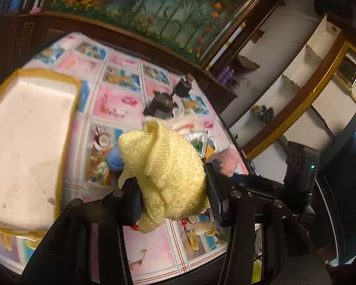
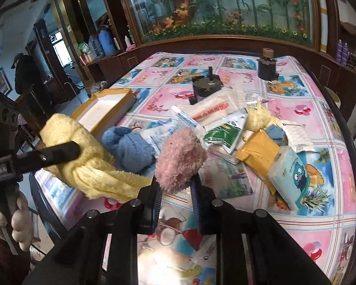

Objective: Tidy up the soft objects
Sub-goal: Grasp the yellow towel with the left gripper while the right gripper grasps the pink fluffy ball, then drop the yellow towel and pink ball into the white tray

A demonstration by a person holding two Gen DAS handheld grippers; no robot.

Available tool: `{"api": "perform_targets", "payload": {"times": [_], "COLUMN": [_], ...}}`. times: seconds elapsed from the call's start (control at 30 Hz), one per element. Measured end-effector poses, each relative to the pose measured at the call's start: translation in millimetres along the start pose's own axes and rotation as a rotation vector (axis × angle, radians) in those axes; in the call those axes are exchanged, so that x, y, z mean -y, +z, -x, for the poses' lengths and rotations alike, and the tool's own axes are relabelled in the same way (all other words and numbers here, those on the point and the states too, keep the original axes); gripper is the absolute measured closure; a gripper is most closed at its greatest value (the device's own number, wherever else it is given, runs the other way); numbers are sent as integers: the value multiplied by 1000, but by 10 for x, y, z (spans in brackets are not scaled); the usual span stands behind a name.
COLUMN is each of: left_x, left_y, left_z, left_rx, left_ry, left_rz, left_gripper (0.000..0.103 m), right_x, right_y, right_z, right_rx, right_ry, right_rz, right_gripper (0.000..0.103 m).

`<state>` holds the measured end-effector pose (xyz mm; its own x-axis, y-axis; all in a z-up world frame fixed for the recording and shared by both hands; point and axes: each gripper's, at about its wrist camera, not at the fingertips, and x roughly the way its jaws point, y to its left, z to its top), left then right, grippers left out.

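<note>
In the left wrist view my left gripper [image 1: 170, 178] is shut on a bunched yellow knitted cloth [image 1: 163, 171], held up off the table. The right wrist view shows the same yellow cloth [image 2: 83, 166] at the left, in the left gripper's fingers [image 2: 59, 153]. My right gripper [image 2: 176, 185] is shut on a pink fluffy cloth [image 2: 180, 161], lifted above the table; this pink cloth [image 1: 227, 161] also shows in the left wrist view. A blue towel [image 2: 128, 147] lies rolled on the table between the two grippers. Another yellow cloth [image 2: 261, 116] and a small blue piece [image 2: 275, 130] lie among packets.
A white box with a yellow rim [image 1: 47, 74] stands on the table's left side. Several packets [image 2: 216, 109], a yellow pouch [image 2: 258, 152] and a tissue pack [image 2: 289, 175] crowd the middle. Two dark cylinders [image 2: 206, 87] stand farther back. A person [image 2: 23, 73] stands far left.
</note>
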<state>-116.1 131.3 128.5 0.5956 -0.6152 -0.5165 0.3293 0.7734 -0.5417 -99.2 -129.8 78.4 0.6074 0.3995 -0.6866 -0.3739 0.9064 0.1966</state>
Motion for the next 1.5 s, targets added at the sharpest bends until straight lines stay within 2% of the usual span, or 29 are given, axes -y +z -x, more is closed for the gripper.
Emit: {"api": "perform_targets", "payload": {"times": [0.13, 0.23, 0.33, 0.43, 0.57, 0.73, 0.9, 0.97, 1.03, 1.1, 1.13, 1.3, 1.43, 1.5], "left_x": [-69, -169, -406, -764, -1288, -1924, -2215, -2225, -2225, -2237, -2229, -2015, -1602, -1374], "left_y": [355, 620, 897, 1132, 1282, 1333, 1323, 1312, 1325, 1330, 1334, 1291, 1160, 1079], "left_z": [556, 761, 714, 526, 139, -268, -415, -396, -365, -326, -300, -101, 35, 55], "left_rx": [111, 160, 166, 143, 83, 16, -25, -27, -20, -12, -9, 10, 29, 25], "left_ry": [60, 162, 246, 306, 386, 452, 444, 442, 440, 441, 440, 441, 412, 373], "left_rz": [-26, -67, -74, -46, 4, 110, 180, 189, 195, 208, 214, 191, 115, 81], "left_gripper": [58, 58, 57, 57, 57, 57, 57, 56, 54, 54, 54, 54, 54, 54], "right_x": [-287, -521, -804, -1039, -1301, -1374, -1441, -1475, -1488, -1500, -1504, -1327, -943, -702], "right_y": [247, 500, 784, 1030, 1224, 1317, 1314, 1301, 1303, 1317, 1326, 1386, 1383, 1350], "right_z": [-52, -131, -296, -617, -1122, -1673, -2049, -2127, -2132, -2088, -2063, -1778, -1330, -1089], "right_rx": [8, 25, 50, 30, -14, -100, -152, -167, -165, -148, -137, -95, -50, -37], "right_ry": [128, 225, 281, 325, 293, 271, 205, 182, 180, 174, 167, 159, 187, 170], "right_rz": [17, 23, 49, 64, 122, 124, 166, 188, 188, 193, 196, 144, 40, 0], "right_gripper": [81, 81, 81, 81, 81, 81, 78, 77, 69, 56, 53, 52, 52, 52]}}
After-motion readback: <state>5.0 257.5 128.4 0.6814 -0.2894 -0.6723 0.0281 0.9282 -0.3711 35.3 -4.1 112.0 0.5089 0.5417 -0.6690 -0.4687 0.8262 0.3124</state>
